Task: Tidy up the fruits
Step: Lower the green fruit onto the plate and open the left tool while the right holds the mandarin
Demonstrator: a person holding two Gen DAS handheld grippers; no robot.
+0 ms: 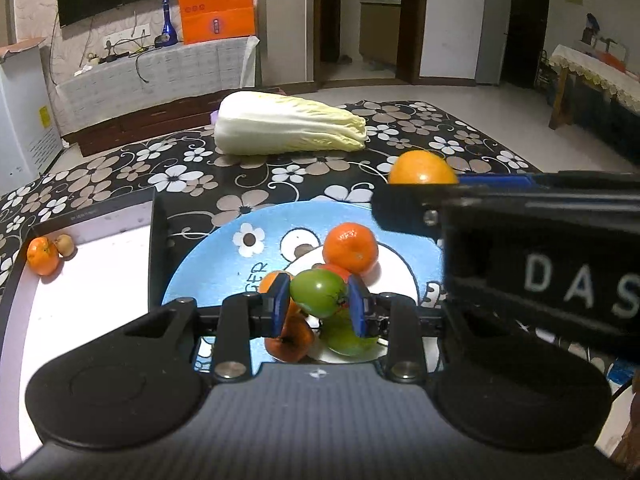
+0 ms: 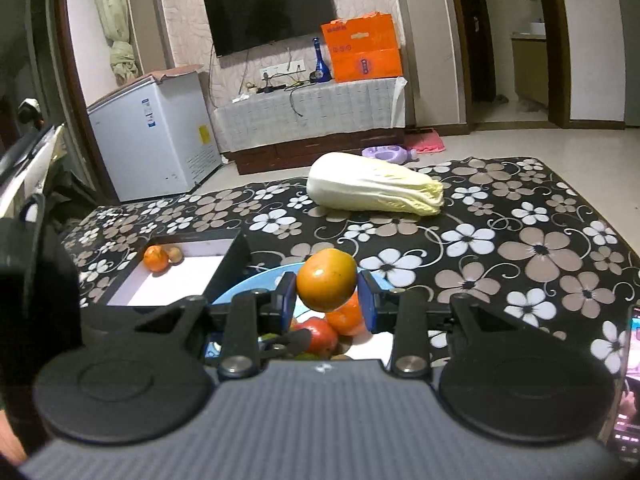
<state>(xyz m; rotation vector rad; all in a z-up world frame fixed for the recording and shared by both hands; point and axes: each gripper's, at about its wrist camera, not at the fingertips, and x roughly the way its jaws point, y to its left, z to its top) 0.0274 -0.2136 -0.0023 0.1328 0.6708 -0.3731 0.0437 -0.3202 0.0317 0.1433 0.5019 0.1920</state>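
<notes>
Left tongs (image 1: 320, 304) grip a green tomato (image 1: 318, 292) over the fruit-filled blue plate (image 1: 208, 276); right tongs (image 2: 327, 300) clasp an orange fruit (image 2: 326, 278).

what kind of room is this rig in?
Most likely a home living room. A wall-mounted TV hangs above a cloth-covered cabinet, a small chest freezer stands beside it, and the work happens on a table with a flowered cloth. Doorways lead to other rooms.
</notes>
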